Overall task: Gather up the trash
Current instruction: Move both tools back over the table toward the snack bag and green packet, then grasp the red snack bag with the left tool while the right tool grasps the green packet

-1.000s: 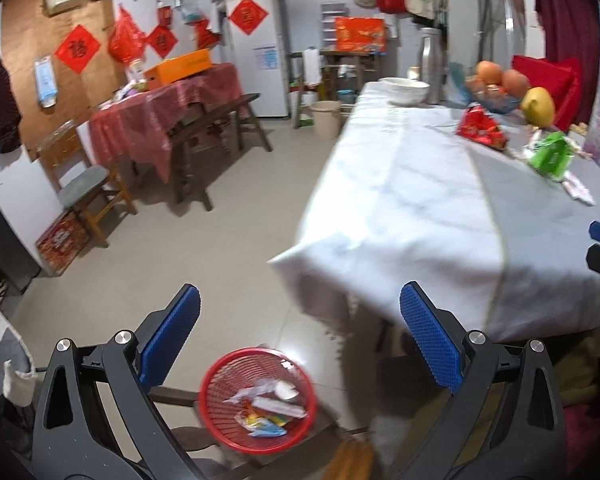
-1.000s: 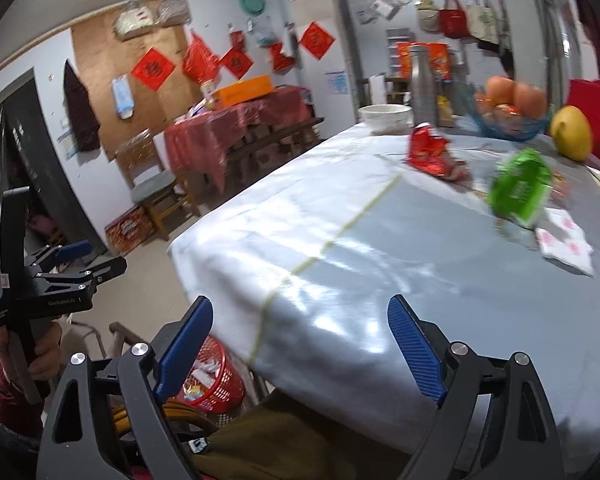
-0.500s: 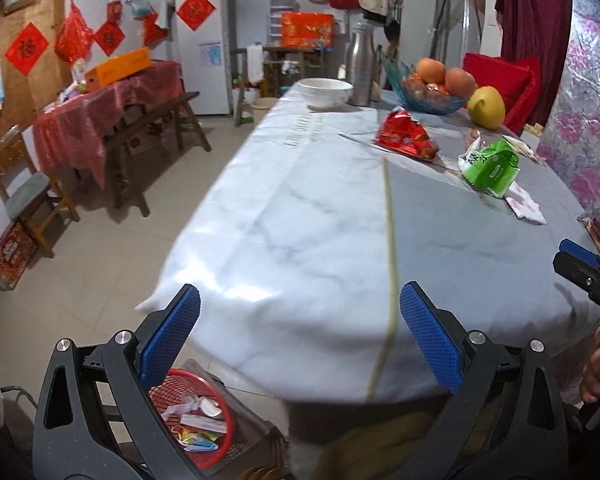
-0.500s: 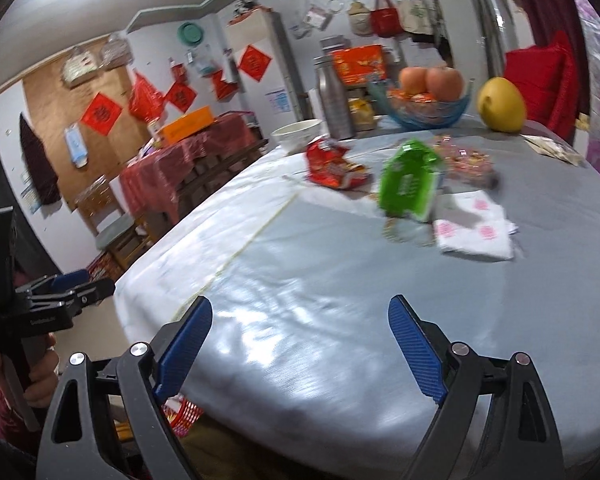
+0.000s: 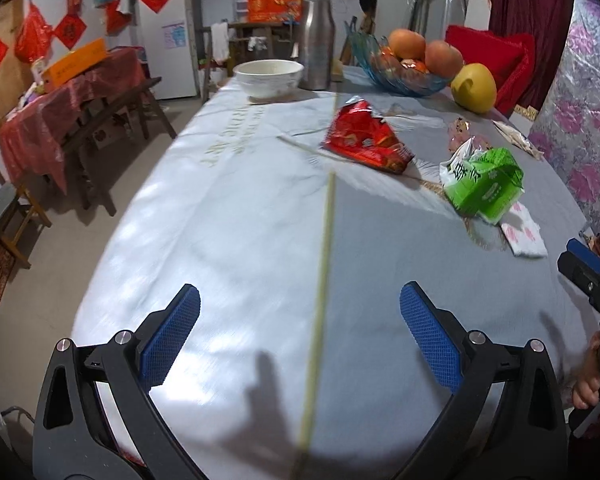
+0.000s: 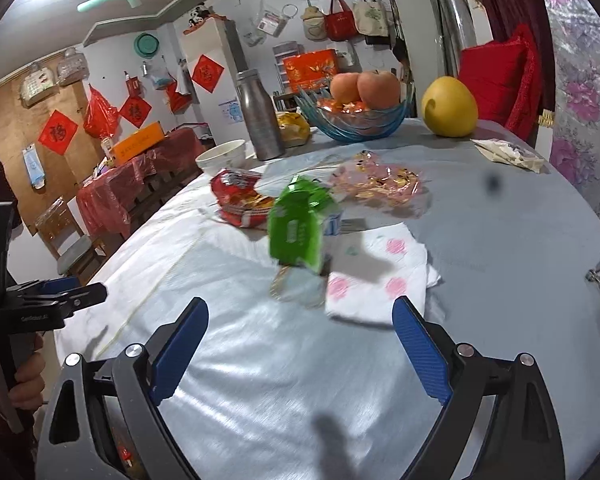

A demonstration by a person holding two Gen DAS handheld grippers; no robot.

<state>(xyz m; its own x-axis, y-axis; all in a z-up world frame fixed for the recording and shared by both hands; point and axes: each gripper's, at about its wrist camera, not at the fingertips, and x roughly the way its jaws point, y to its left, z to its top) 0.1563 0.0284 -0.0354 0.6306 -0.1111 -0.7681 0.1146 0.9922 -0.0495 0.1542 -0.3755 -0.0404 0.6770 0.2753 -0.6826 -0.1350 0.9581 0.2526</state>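
Right wrist view: the right gripper (image 6: pixel 300 344) hangs low over a table (image 6: pixel 520 240) draped in pale cloth, its two blue pads spread wide with nothing between them. Straight ahead and a little right of its centre line lies a white napkin (image 6: pixel 380 284) printed with pink flowers, so close that its near edge sits just past the right pad. Touching the napkin's far left corner stands a crumpled green carton (image 6: pixel 300 226), tilted. Beyond that lie a red snack bag (image 6: pixel 238 200) to the left and a clear pink wrapper (image 6: pixel 380 184) to the right.

Left wrist view: the left gripper (image 5: pixel 298 340) is also wide open and empty, over bare cloth near the table edge. From it, the same trash lies well ahead and to the right: the red bag in the middle distance, the green carton and napkin farther right.

The right gripper is clearly the nearer tool, and the napkin looks like its likeliest first pick. The napkin lies flat and broad, so pinching a raised edge or fold would probably work best.
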